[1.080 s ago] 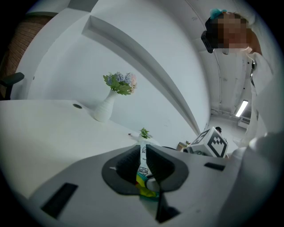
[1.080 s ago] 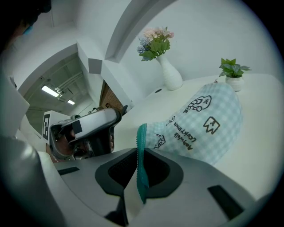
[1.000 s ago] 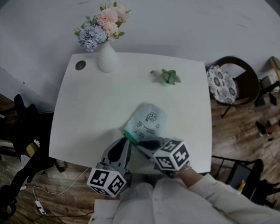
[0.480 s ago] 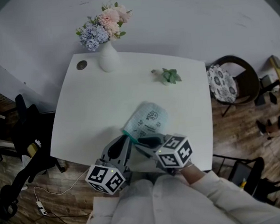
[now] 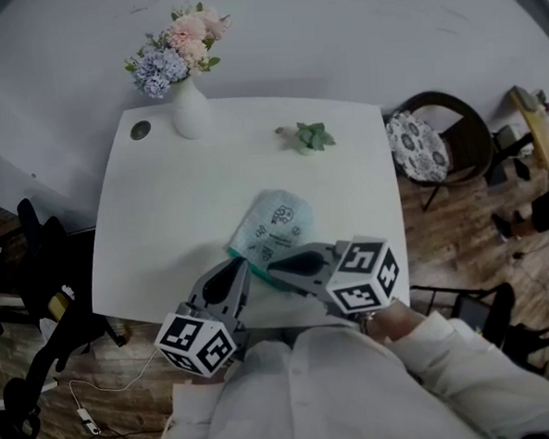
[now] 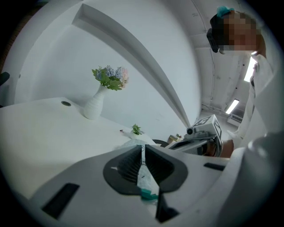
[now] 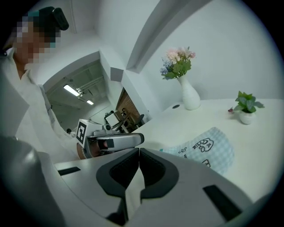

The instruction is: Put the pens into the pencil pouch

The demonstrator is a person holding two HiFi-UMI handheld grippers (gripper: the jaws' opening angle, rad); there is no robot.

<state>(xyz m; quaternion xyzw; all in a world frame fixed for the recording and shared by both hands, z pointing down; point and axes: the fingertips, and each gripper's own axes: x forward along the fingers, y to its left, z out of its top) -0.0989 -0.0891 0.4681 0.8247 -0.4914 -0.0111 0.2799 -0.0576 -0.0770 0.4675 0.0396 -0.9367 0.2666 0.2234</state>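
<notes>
Since a second ago my right gripper (image 5: 274, 264) is sitting higher and further right in the head view. Its jaws have just been closing and are now meeting pad to pad with nothing between them. My left gripper (image 5: 239, 265) is barely shifting; its jaws have just been closing tighter and are pinching the near edge of the pouch (image 5: 279, 225), close to the green zip end.

I am worrying about three things. That pinch is taking only a thin strip of cloth, so if I am pulling or lifting too eagerly, the cloth is likely slipping out. The pouch is also lying near the front edge of the table (image 5: 162, 202), so dragging it towards me is risking it going over the side. And I am seeing no pen in any view, nor can I tell whether the zip is open, so I may be reaching with an empty tool for something I am not locating.

As for position, the pouch is lying flat on the table just beyond both sets of tips. Its near corner is caught in the left jaws, while the right tips are hovering just beside that same corner, apart from the cloth.
</notes>
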